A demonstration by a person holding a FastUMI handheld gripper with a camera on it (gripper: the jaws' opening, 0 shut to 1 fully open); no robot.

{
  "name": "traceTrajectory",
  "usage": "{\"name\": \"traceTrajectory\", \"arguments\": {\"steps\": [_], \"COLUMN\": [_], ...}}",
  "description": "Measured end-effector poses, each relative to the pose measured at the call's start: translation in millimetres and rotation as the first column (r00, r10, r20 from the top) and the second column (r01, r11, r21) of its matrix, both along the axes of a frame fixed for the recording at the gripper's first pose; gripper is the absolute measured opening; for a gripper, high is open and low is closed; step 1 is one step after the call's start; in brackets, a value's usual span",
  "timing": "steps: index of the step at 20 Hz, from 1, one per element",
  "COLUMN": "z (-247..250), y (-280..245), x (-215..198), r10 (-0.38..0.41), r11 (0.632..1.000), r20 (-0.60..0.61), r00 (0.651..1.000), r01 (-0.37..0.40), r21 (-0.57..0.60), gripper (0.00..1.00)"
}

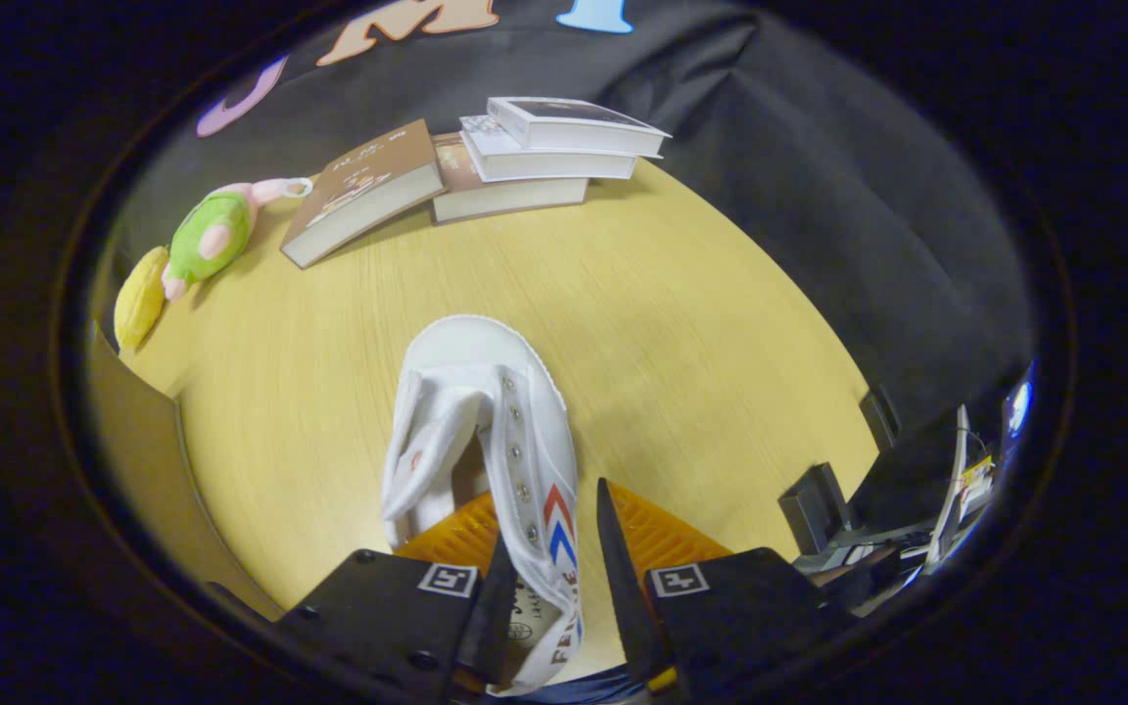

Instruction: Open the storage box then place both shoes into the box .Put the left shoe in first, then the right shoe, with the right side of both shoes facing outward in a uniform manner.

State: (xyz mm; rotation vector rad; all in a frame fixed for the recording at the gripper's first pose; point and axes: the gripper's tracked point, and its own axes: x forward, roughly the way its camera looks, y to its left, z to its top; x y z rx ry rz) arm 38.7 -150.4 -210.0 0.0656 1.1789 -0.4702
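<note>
Wooden table (681,323) takes most of the frame, pale yellow top. White canvas shoe (486,431) sits center-low, toe pointing up-frame, heel end down between your gripper (554,578) fingers; red-blue chevron side faces right. Left finger looks to touch the shoe's side wall, right finger stands off with a gap, so your gripper is partly open, not clamped on it. Orange ribbed surface (662,534) shows just behind the fingers, under the shoe's heel. Book stack (544,157) upper center, brown book (363,191) leaning left of it. Green plush toy (216,230) upper left, yellow plush (138,299) below it.
</note>
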Motion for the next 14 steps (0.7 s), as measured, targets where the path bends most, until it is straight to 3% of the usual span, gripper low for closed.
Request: {"name": "traceTrajectory", "arguments": {"steps": [2, 6, 8, 9, 14], "z": [-0.3, -1.2, 1.6, 1.0, 8.7], "y": [4.5, 8.5, -4.0, -5.2, -0.8], "x": [4.2, 1.3, 5.8, 3.4, 11.2], "r10": [0.014, -0.009, -0.03, -0.028, -0.027], "r11": [1.0, 0.997, 0.99, 0.989, 0.99], "r20": [0.003, 0.007, 0.056, 0.078, 0.186], "r00": [1.0, 1.0, 0.998, 0.997, 0.982], "r01": [-0.014, 0.009, 0.037, 0.039, 0.052], "r21": [-0.022, -0.075, -0.137, -0.144, -0.131], "gripper": [0.49, 0.23, 0.18, 0.09, 0.06]}}
